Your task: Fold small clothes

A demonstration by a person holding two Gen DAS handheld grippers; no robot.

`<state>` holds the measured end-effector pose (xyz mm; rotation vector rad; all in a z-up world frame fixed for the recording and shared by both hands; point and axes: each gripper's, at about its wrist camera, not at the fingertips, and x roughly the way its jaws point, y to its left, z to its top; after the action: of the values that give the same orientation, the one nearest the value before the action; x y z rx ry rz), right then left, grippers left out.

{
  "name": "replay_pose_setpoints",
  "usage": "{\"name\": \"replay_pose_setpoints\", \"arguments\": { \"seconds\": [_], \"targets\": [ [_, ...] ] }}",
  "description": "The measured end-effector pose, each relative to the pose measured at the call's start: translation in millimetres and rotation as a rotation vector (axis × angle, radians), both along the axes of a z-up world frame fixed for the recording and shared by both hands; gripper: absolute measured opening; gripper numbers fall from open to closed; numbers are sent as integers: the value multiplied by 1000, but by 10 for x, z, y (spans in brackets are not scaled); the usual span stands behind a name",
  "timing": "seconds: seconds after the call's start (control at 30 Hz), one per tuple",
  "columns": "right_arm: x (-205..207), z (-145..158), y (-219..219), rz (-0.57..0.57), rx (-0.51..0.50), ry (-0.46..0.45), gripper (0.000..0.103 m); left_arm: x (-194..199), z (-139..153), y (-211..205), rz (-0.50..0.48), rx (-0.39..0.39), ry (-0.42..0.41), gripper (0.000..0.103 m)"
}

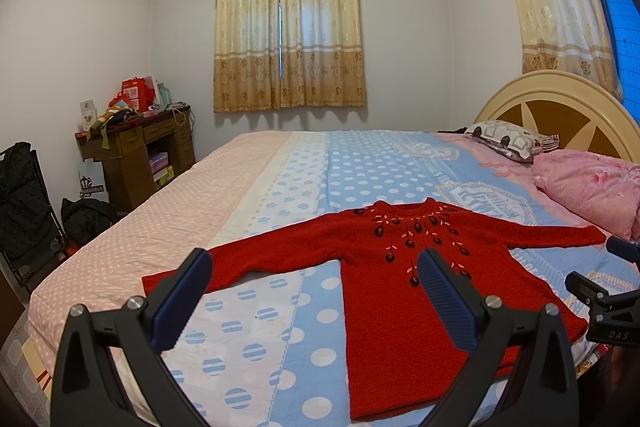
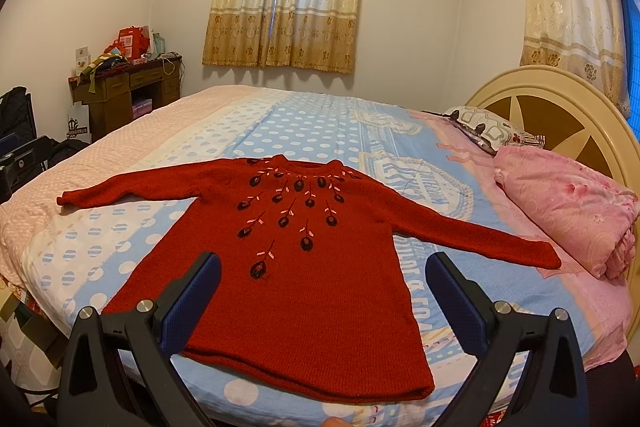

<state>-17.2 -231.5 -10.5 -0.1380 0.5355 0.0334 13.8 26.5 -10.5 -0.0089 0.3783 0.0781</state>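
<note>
A small red knitted sweater (image 1: pixel 404 291) with dark embroidered flowers lies flat and face up on the bed, both sleeves spread out; it also shows in the right wrist view (image 2: pixel 304 279). My left gripper (image 1: pixel 316 263) is open and empty, held above the sweater's left sleeve and hem side. My right gripper (image 2: pixel 322 267) is open and empty, held above the sweater's lower body near the hem. The right gripper's body also shows at the right edge of the left wrist view (image 1: pixel 604 303).
The bed has a blue, white and pink dotted sheet (image 2: pixel 320 123). A pink folded quilt (image 2: pixel 572 207) and a patterned pillow (image 2: pixel 492 131) lie by the headboard (image 2: pixel 560 107). A cluttered wooden desk (image 1: pixel 136 151) and dark bags (image 1: pixel 24 203) stand left of the bed.
</note>
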Motion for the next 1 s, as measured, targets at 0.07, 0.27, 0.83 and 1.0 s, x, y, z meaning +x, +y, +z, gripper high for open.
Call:
{"name": "replay_pose_setpoints", "arguments": {
  "seconds": [0.07, 0.27, 0.83, 1.0],
  "targets": [
    [-7, -22, 10, 1, 2, 4, 102, 5, -15, -4, 0, 1, 3, 103],
    [70, -107, -48, 3, 6, 21, 102, 46, -90, -43, -4, 3, 21, 103],
    [663, -449, -825, -105, 84, 134, 102, 670, -344, -188, -44, 76, 128, 103],
    [916, -552, -1456, -214, 131, 180, 102, 1073, -416, -289, -71, 104, 156, 103]
  ]
}}
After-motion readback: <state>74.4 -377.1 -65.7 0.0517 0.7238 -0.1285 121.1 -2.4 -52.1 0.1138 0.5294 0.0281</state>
